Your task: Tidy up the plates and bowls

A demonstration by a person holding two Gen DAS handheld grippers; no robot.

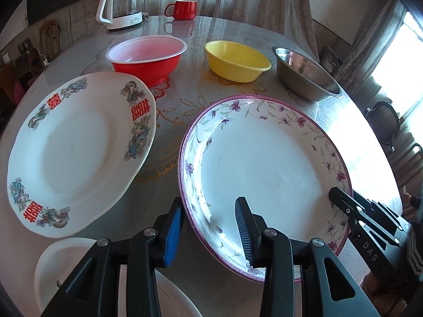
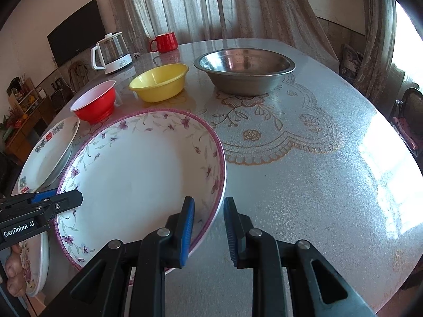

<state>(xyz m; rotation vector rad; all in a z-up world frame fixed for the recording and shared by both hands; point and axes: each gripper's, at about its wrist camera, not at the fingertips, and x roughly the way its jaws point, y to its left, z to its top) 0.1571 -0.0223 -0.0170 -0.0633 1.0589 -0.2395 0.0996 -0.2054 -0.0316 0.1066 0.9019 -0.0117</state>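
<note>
A white plate with a purple rim and flower print lies low on the table between both grippers. My left gripper straddles its near-left rim, open, pads not pressing. My right gripper is shut on the opposite rim, one pad inside the plate and one outside. To the left lies a white plate with red characters. Behind stand a red bowl, a yellow bowl and a steel bowl in a row.
Another white plate sits at the near left edge under my left gripper. A glass kettle and a red mug stand at the far side. The patterned table top stretches bare to the right of the floral plate.
</note>
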